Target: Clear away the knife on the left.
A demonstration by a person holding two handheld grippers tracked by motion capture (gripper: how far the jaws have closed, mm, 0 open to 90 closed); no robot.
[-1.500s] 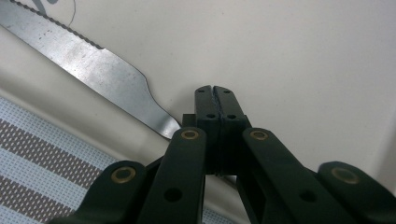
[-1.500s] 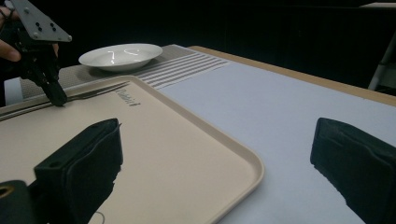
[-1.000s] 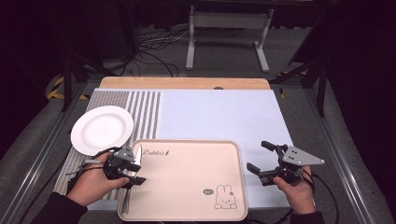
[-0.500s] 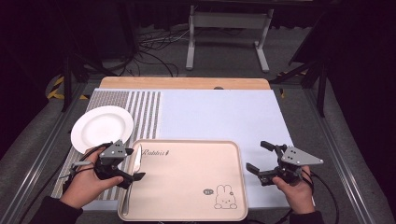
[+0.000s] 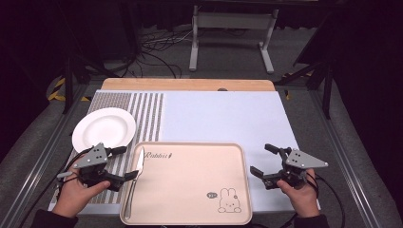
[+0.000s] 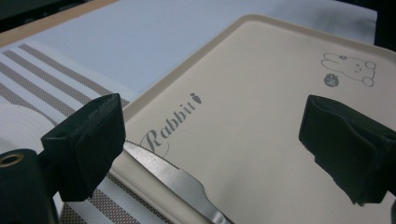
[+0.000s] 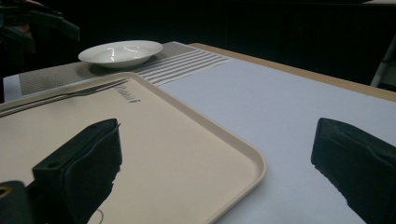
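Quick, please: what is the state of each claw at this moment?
Left claw: open, jaws have just been opening; the silver metal knife lies free on the beige plastic tray's left rim.
Right claw: open, holding nothing.

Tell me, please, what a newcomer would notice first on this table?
Probably the big beige tray with its rabbit drawing, at the near middle of the table. A table knife lies along its left rim, right beside the open left gripper. A white plate sits on the striped mat behind it.
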